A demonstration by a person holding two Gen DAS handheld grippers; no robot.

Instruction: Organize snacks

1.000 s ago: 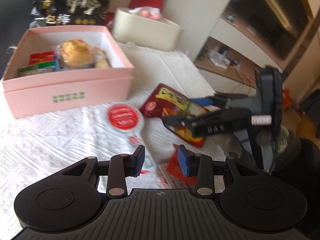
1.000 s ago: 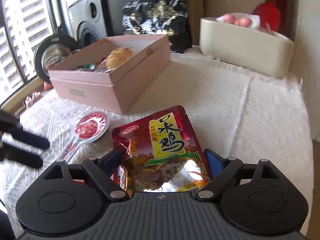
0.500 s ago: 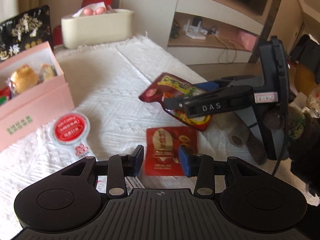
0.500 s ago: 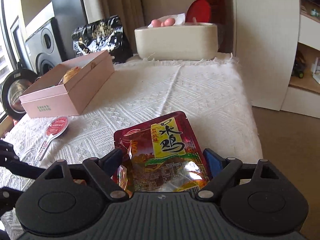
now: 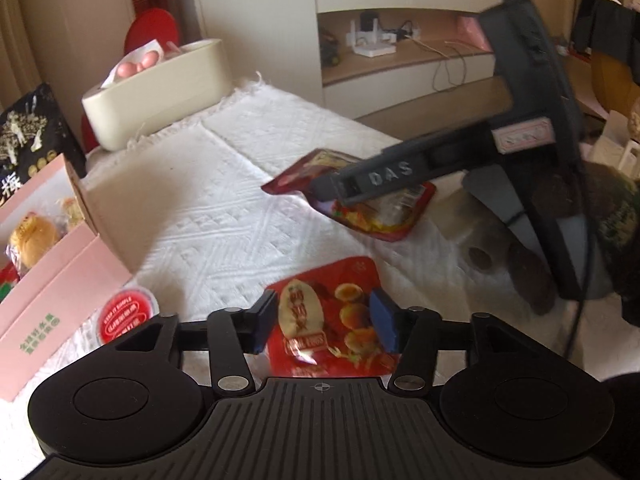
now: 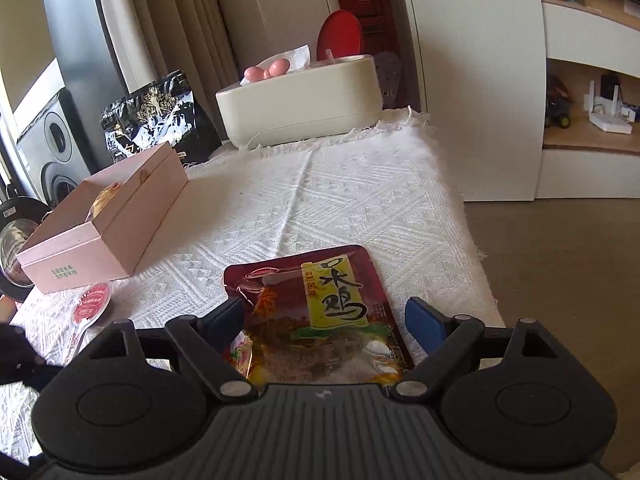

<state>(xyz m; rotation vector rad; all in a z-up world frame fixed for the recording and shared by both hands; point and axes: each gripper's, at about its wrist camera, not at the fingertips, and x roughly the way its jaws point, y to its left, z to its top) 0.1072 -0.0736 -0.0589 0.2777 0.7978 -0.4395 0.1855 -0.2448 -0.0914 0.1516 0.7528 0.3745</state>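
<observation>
Blue-padded jaws of left gripper (image 5: pixel 324 322) spread wide, straddling small red egg-snack packet (image 5: pixel 332 320) lying flat on white cloth (image 5: pixel 224 208); pads either side of packet, contact not discernible, nothing grasped. Right gripper (image 6: pixel 326 320) likewise released, jaws wider apart, flanking larger dark-red chicken pouch (image 6: pixel 320 312); from left wrist view pouch appears tilted with far end lifted off cloth, whether pinched not clear. Pouch glossy foil, rectangular, yellow label with black characters, crinkled near bottom. Egg packet glossy, squarish, printed with round eggs. Cloth woven, raised diamond pattern, fringed at far edge. Pink cardboard box (image 6: pixel 108 220), rectangular, open-topped, at left of table; wrapped golden bun (image 5: pixel 34 240) inside, plus other wrapped items partly cut off. Round red-lidded jelly cup (image 6: pixel 91 302) just beside box front corner. Black foil bag (image 6: pixel 156 120) with gold print upright behind box. Cream oval plastic container (image 6: pixel 304 100) at far end, pink rounded pieces on top. Count: two loose foil packets, one jelly cup, one box, one black bag, one cream container.
</observation>
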